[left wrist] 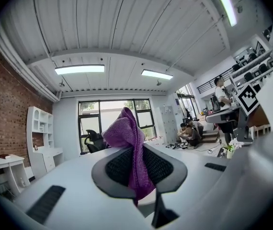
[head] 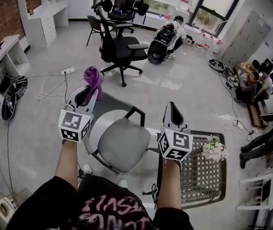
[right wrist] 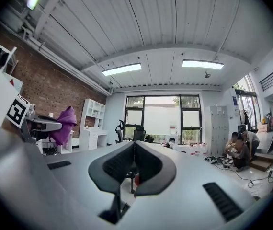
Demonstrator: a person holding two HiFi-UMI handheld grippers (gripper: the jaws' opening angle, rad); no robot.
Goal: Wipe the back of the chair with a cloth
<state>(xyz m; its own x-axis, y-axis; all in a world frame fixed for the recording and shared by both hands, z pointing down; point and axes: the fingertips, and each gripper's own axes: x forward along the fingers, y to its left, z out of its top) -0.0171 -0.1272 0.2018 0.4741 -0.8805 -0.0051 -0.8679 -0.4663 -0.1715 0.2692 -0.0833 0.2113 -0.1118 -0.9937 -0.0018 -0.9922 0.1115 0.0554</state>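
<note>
My left gripper (head: 89,93) is raised over the floor and shut on a purple cloth (head: 94,78), which bunches up above its tips. In the left gripper view the cloth (left wrist: 127,143) is pinched between the black pads and droops down in front of them. My right gripper (head: 173,110) is held up beside it, shut with nothing in it; its jaws (right wrist: 134,164) meet with no gap. A chair with a grey seat (head: 123,144) and black armrest stands just below, between both grippers. I cannot make out its back from above.
A black office chair (head: 119,49) stands further out on the floor. A metal mesh table (head: 201,176) with a small bunch of flowers (head: 214,150) is at the right. Desks and shelves line the left wall, a power strip (head: 68,71) with cables lies on the floor, and people sit at the right.
</note>
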